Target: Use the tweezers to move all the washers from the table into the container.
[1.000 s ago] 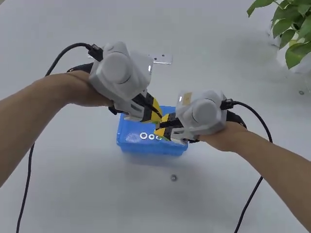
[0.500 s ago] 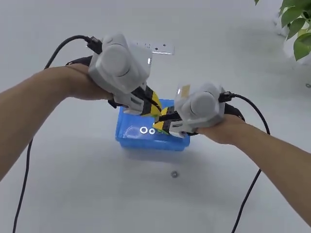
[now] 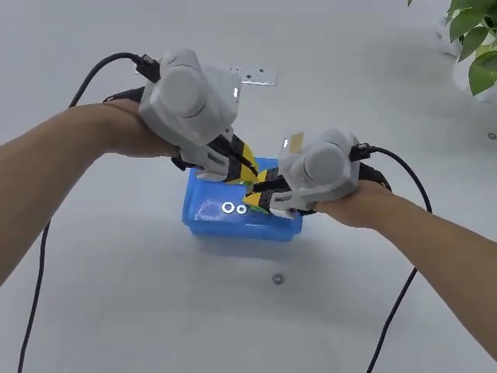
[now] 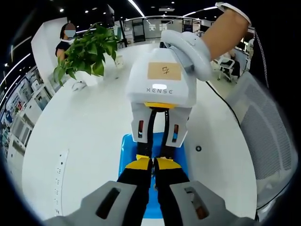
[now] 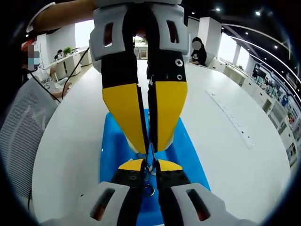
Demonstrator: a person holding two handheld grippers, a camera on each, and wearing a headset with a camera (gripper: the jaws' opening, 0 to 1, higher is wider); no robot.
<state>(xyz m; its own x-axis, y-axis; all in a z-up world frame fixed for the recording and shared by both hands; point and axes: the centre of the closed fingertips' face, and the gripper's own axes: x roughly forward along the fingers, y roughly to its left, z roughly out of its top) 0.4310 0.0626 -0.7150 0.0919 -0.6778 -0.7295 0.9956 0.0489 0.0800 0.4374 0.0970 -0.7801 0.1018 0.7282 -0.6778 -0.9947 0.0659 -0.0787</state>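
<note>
A blue container (image 3: 194, 221) sits mid-table with two washers (image 3: 228, 207) lying inside. Another washer (image 3: 277, 279) lies on the white table in front of it. My left gripper (image 3: 247, 172) and my right gripper (image 3: 260, 200) meet tip to tip over the container. In the right gripper view, thin tweezers (image 5: 149, 153) run from between the left gripper's (image 5: 148, 141) shut yellow jaws down into my right gripper's (image 5: 148, 165) shut jaws. The left gripper view shows my left gripper (image 4: 153, 162) shut above the container (image 4: 126, 150), facing the right one.
A white power strip (image 3: 256, 76) lies behind the container. A potted plant (image 3: 474, 39) stands at the far right corner. Black cables trail from both grippers along the arms. Bare white table surrounds the container (image 5: 110, 141).
Both grippers stay joined over the container, with the right one nudged slightly left. The loose washer on the table has not moved; the head view shifted a little.
</note>
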